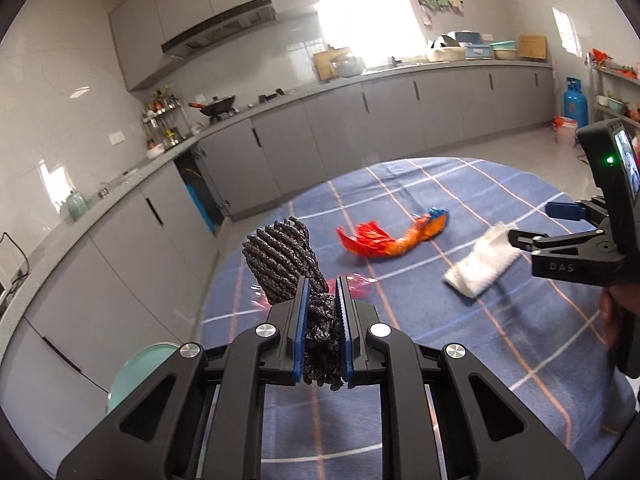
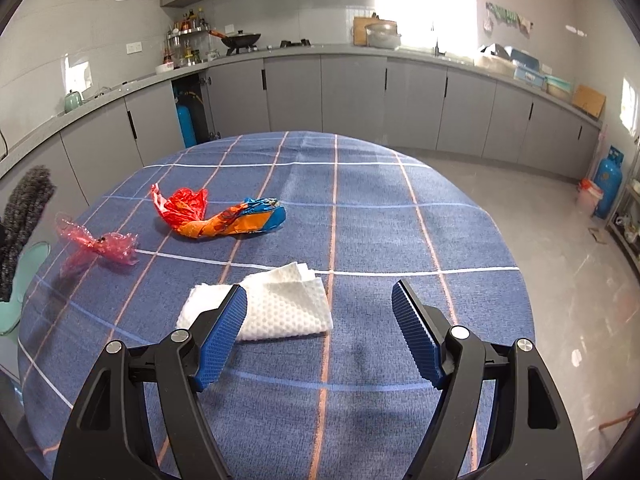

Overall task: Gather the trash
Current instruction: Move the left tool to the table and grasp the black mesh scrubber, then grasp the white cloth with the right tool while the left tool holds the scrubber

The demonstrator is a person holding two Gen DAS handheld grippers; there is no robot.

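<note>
- A round table [image 2: 360,420] covered in a blue plaid cloth fills the middle of a kitchen lined with grey cabinets; the scattered rubbish lies on the cloth, within reach of both tools.
- The left gripper [image 1: 322,312] is raised above the table's near-left edge, its blue pads clamped tight on a dark knitted bundle [image 1: 280,264]. The bundle stands up out of the jaws, probably lifted clear so that it can be carried off.
- The right gripper [image 2: 320,332] hovers low over the cloth with its jaws spread wide and nothing between them. It is lined up just short of the tissue, which looks like the next pick.
- A crumpled orange, red and blue snack wrapper [image 2: 224,216] lies further in, toward the table's centre, apart from both grippers.
- A folded white paper tissue [image 2: 288,304] lies flat just ahead of the right gripper, partly behind its left finger; whether they touch cannot be told.
- A scrap of pink-red transparent film [image 2: 100,244] sits near the table's left edge, close to the lifted bundle.
- A pale green disc [image 1: 132,372], perhaps a stool seat, shows beyond the table's left edge.
</note>
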